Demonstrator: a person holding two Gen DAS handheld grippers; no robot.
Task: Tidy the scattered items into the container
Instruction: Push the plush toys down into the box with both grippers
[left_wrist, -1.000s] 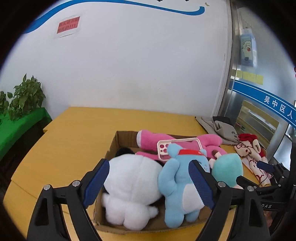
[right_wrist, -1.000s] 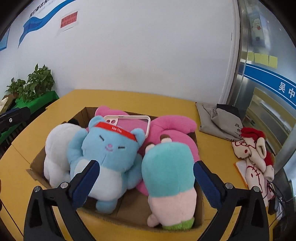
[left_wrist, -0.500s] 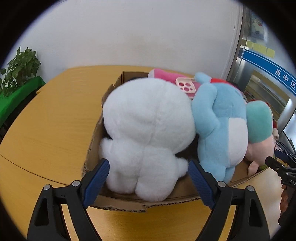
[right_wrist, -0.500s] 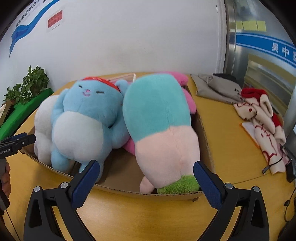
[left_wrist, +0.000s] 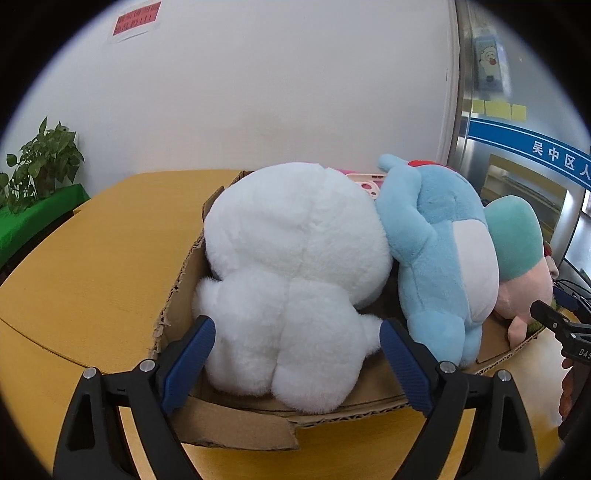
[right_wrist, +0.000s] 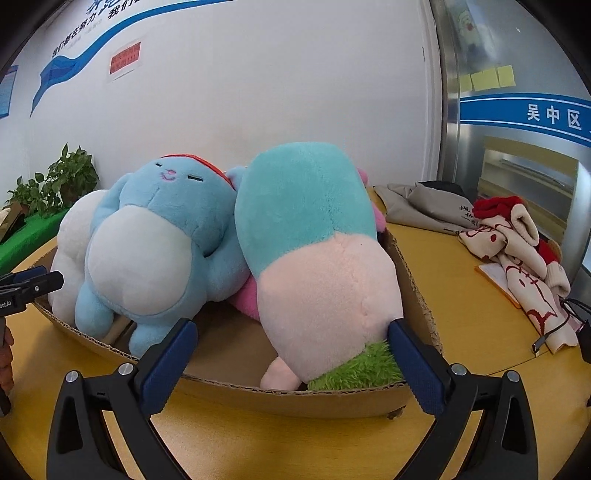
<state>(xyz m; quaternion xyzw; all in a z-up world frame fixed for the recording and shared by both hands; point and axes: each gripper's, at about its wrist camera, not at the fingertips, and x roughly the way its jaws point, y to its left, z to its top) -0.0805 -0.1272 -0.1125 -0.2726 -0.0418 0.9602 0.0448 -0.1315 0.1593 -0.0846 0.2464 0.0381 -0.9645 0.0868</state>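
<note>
Yellow wooden table (left_wrist: 110, 258) against a white wall, with a cardboard box (left_wrist: 236, 424) sitting on it, stuffed with plushies. White plush (left_wrist: 291, 273) fills the left end, blue cat plush (right_wrist: 155, 236) is squeezed in the middle, and a teal-and-pink plush (right_wrist: 314, 251) lies at the right end, all touching. Left gripper (left_wrist: 295, 363) has its fingers spread wide around the white plush's bottom, over the box edge. Right gripper (right_wrist: 291, 363) is spread apart too, straddling the teal-and-pink one. Some clothes (right_wrist: 513, 243) sit off right, potted plant (left_wrist: 40, 162) far left.
</note>
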